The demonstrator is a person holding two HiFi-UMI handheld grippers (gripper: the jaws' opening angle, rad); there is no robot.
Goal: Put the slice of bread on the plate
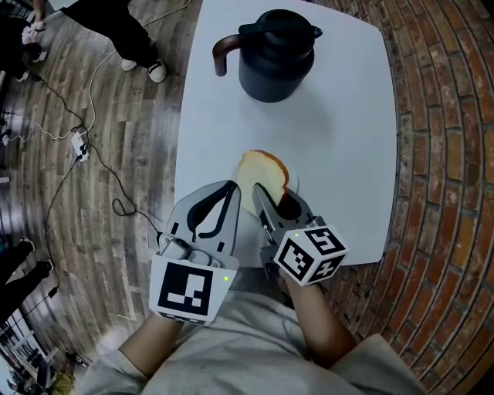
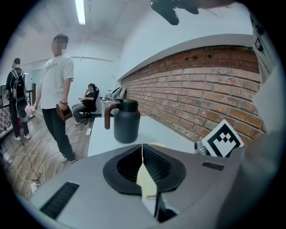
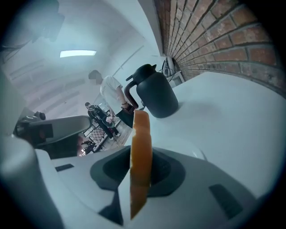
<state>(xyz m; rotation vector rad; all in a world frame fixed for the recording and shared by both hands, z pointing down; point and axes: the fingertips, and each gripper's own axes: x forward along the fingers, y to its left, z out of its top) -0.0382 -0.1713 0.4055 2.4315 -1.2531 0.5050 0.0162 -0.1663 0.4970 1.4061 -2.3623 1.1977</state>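
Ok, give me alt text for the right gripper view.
The right gripper clamps a slice of bread edge-on between its jaws, crust toward the camera, over a white table. Beyond stands a dark carafe with a brown handle, with a brick wall at right.

bread slice (image 1: 258, 171) in the right tongs (image 1: 272, 195) above a white plate (image 1: 294, 183), dark jug (image 1: 274, 55) beyond

I'm seeing white table (image 1: 347, 116) sitting centre, brick wall (image 1: 444, 154) running at 3 o'clock, wood-plank floor (image 1: 131, 131) with cables (image 1: 116, 185) trailing at 9 o'clock, ceiling strip light (image 2: 81, 11) glowing.
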